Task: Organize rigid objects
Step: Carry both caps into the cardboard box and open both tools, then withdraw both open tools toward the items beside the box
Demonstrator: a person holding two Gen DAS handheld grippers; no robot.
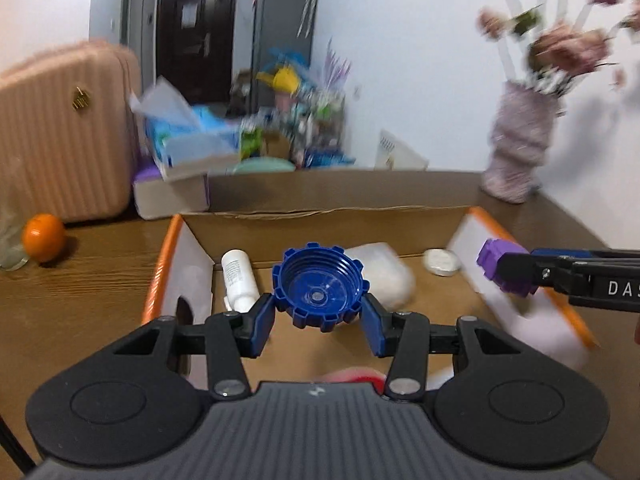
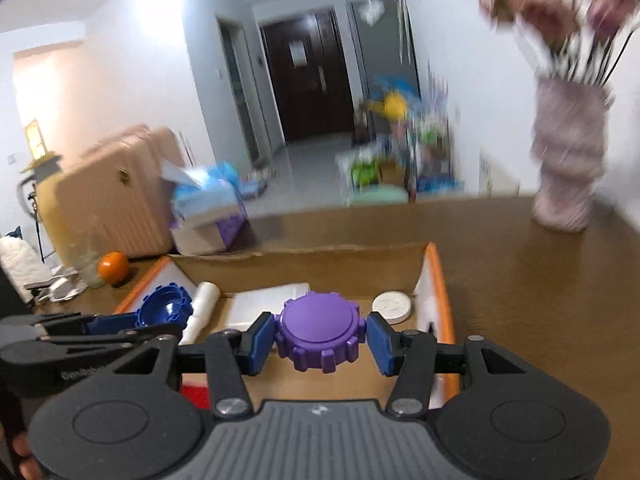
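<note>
Progress, judged from both wrist views: partly done. Lower centre of the left wrist view, the left gripper [image 1: 319,312] clamps a blue ridged plastic screw cap [image 1: 319,286], hollow side towards the lens, its blue pads pressed on the toothed rim. Lower centre of the right wrist view, the right gripper [image 2: 321,344] clamps a purple ridged plastic screw cap [image 2: 321,330], flat top showing, held the same way. Both caps hang over the open brown cardboard box with orange-edged flaps [image 1: 332,222], which fills the middle of each frame.

Already lying in the box: a white cylindrical plastic bottle [image 1: 239,280] at the left, a white soft-looking packet [image 1: 390,276] in the middle, a small white round tin [image 1: 442,263] at the right. A red item shows at the near edge, mostly hidden behind the gripper body. Left to do, as it appears: release both caps into the box; whether more items wait outside cannot be told.

Surroundings: brown wooden tabletop [image 2: 540,300]; an orange round fruit [image 1: 43,237] at middle left; a pale pink ribbed suitcase [image 1: 68,136] behind it; a pinkish vase of dried flowers [image 2: 568,160] at upper right; an open tissue carton [image 1: 180,176] beyond the box.

Obstacles: the two grippers sit close side by side, and the upright flaps narrow the opening. The background is smeared.
</note>
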